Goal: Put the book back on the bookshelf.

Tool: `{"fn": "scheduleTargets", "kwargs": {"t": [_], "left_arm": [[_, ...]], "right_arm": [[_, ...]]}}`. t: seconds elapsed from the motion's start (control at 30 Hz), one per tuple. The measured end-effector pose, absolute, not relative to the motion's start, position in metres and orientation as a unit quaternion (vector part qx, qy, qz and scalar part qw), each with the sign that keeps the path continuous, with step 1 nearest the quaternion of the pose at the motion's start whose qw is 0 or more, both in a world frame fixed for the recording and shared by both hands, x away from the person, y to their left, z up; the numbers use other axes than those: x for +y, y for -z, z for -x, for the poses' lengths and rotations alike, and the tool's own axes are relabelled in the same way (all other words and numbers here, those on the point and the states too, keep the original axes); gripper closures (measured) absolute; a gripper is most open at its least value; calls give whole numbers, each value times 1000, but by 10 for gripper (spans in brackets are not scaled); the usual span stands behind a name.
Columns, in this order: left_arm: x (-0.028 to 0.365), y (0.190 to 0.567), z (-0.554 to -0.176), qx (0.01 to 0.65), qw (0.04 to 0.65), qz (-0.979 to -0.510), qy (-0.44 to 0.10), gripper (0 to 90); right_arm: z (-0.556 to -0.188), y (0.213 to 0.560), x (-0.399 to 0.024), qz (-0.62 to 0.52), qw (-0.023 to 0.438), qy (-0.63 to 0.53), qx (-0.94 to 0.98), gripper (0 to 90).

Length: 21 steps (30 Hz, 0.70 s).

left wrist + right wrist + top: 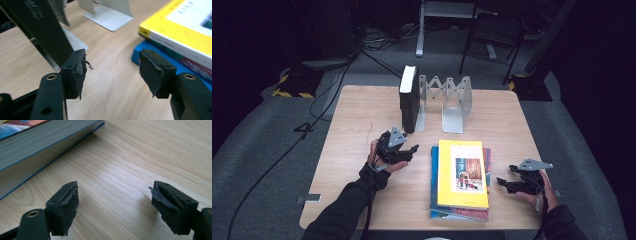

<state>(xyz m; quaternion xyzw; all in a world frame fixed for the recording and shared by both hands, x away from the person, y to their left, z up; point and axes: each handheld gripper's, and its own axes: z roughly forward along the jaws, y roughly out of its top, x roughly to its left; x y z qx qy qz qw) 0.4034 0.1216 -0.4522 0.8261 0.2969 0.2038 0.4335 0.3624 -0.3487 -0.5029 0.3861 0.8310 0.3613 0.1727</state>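
High view shows a wooden worktop (362, 115) with a metal expandable bookstand (447, 100) at its far side, and this bookstand is my landmark. One black book (409, 97) stands upright against the left end of the bookstand, its spine toward the person. Nearer to the person than the bookstand, a stack of books lies flat, with a yellow book (462, 172) on top and a blue book (433, 175) under it. The long axis of the yellow book runs from the person toward the bookstand, its cover faces up, and its spine is at the left side, toward the left gripper (404, 152). This gripper is between the black book and the stack, near to both. In the left gripper view its fingers (75, 75) stand well apart with nothing between them, and they point to the left edge of the stack. The right gripper (507, 184) rests just beside the right edge of the stack, on the side away from the bookstand; in the right gripper view its fingers (63, 207) are also apart and empty, above bare wood. I judge that the step in hand is the approach to the yellow book. The next move probably needs the left fingers to reach the spine edge and lift it, so the book can then be stood up in the bookstand beside the black book.
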Motion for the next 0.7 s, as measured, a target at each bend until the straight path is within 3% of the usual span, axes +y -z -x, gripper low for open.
{"fn": "scheduleTargets", "kwargs": {"t": [0.2, 0.37, 0.43, 0.7], "left_arm": [[130, 462, -384, 223, 408, -871, -156, 330], [135, 469, -375, 217, 400, -880, -134, 314], [137, 471, -370, 214, 387, -890, -109, 309], [143, 488, -346, 205, 356, -907, -96, 251]], "right_arm": [[-358, 495, -348, -365, 179, -348, 845, 266], [-353, 481, -346, -357, 179, -366, 840, 281], [-349, 475, -345, -351, 171, -374, 841, 330], [-327, 440, -329, -296, 155, -403, 852, 391]]}}
